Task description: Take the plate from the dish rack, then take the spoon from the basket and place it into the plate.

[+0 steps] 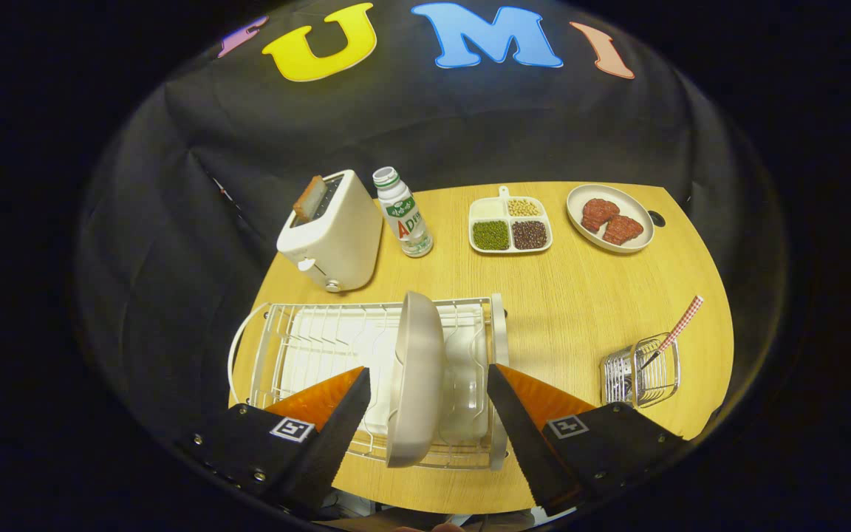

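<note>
Spread wide, the gripper [425,414] straddles the plate [416,377] standing on edge in the dish rack [292,347], neither finger touching it. Beyond, right, the spoon's [675,331] bowl is hidden inside the wire basket [641,373].

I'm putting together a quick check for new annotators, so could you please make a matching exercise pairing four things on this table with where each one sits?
Things:
1. plate
2. spoon
3. toast
4. bottle

Places:
A. sticking up out of the toaster
B. standing on the table between the toaster and the divided tray
C. upright on edge in the dish rack, between the open fingers of the gripper
D. leaning in the wire basket, off to the side of the fingers

Pairs: 1-C, 2-D, 3-A, 4-B
</note>
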Action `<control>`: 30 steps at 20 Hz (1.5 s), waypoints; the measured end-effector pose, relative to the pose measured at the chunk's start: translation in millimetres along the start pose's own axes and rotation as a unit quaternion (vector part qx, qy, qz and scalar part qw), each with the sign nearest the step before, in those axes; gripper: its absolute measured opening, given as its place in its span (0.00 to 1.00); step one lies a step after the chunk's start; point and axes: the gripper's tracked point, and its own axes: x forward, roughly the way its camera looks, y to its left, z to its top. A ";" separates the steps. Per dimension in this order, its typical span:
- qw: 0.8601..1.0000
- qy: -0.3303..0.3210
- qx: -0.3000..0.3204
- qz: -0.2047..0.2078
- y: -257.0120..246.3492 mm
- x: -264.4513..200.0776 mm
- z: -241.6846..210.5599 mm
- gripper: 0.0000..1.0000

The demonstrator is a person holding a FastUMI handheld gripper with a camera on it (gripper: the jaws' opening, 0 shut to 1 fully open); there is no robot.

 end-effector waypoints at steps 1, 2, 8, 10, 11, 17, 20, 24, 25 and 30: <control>1.000 0.010 -0.001 -0.012 -1.1 8.8 -1.5 0.99; 1.000 0.018 -0.004 -0.024 -2.1 16.5 -3.2 0.99; 0.994 0.064 -0.027 -0.082 -2.7 56.3 -27.0 0.74; 0.993 0.067 0.002 -0.093 -3.7 55.7 -26.4 0.33; 0.993 0.071 0.002 -0.094 -3.3 54.2 -25.9 0.32; 0.991 0.066 0.003 -0.113 -10.3 32.7 -19.8 0.30; 0.988 0.074 0.002 -0.133 -12.7 27.5 -24.0 0.30; 0.983 0.037 -0.028 -0.178 -9.4 21.7 -12.7 0.30; 0.980 0.024 -0.046 -0.190 -10.8 19.1 -6.4 0.30; 0.982 0.002 -0.059 -0.178 -8.7 -1.9 13.5 0.30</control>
